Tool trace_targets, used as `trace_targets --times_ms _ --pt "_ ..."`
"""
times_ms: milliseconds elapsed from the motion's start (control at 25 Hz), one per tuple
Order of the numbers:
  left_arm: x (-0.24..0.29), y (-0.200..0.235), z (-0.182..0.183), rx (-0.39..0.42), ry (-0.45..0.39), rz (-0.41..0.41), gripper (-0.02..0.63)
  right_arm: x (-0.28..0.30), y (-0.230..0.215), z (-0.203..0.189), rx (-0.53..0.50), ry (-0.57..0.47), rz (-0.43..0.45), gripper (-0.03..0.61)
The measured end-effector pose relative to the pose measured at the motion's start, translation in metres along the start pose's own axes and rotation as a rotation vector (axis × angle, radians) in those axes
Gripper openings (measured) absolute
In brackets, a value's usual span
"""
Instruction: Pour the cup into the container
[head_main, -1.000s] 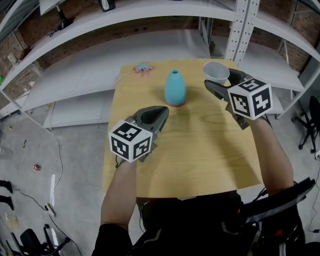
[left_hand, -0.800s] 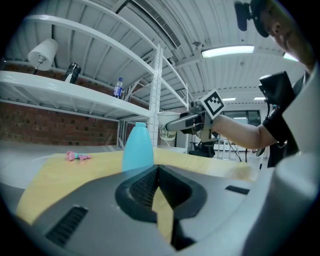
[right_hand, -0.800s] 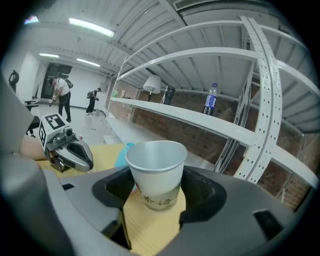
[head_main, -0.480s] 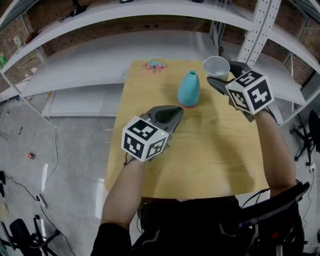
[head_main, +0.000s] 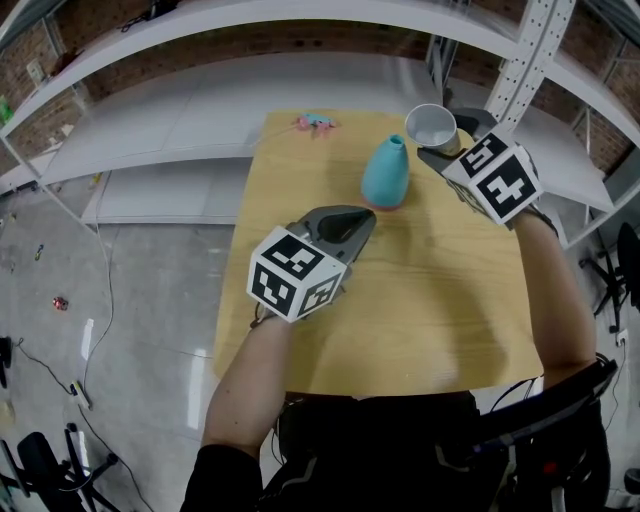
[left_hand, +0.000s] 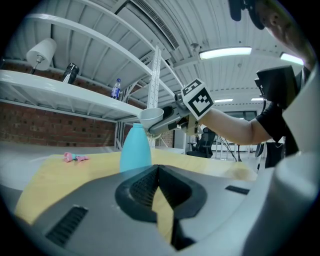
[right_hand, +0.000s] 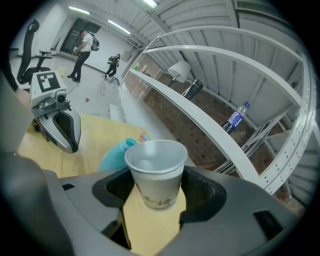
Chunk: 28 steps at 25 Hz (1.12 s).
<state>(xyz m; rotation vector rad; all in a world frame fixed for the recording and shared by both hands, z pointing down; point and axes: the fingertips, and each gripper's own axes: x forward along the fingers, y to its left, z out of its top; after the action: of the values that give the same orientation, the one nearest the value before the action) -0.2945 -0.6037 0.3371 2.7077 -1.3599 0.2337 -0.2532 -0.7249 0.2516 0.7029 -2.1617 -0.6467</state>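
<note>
A white paper cup (head_main: 432, 126) with print on its side is held upright between the jaws of my right gripper (head_main: 441, 148), which is shut on it. In the right gripper view the cup (right_hand: 156, 172) looks empty as far as I can see into it. A turquoise vase (head_main: 386, 172) stands on the wooden table (head_main: 420, 300), just left of the cup. In the left gripper view the cup (left_hand: 151, 117) hangs beside the top of the vase (left_hand: 135, 147). My left gripper (head_main: 347, 226) hovers near the vase's front left, jaws shut and empty.
A small pink object (head_main: 315, 122) lies at the table's far left corner. White metal shelving (head_main: 200, 90) curves behind the table, with a bottle (right_hand: 235, 119) and a paper roll (right_hand: 180, 70) on it. People (right_hand: 82, 47) stand far off in the room.
My right gripper has carried the cup leftward, closer to the vase's top. The left gripper has stayed near the vase.
</note>
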Motion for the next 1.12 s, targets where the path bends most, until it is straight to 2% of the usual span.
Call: trace_targets --times_ms 320,1120 --pt "0.001 -0.001 0.001 0.003 -0.004 -0.009 -0.002 0.005 0.000 0.005 -0.119 0.042 -0.033 0.295" --pt "0.001 -0.002 0.001 0.004 -0.005 -0.013 -0.002 0.005 -0.002 0.012 -0.299 0.097 -0.098 0.295"
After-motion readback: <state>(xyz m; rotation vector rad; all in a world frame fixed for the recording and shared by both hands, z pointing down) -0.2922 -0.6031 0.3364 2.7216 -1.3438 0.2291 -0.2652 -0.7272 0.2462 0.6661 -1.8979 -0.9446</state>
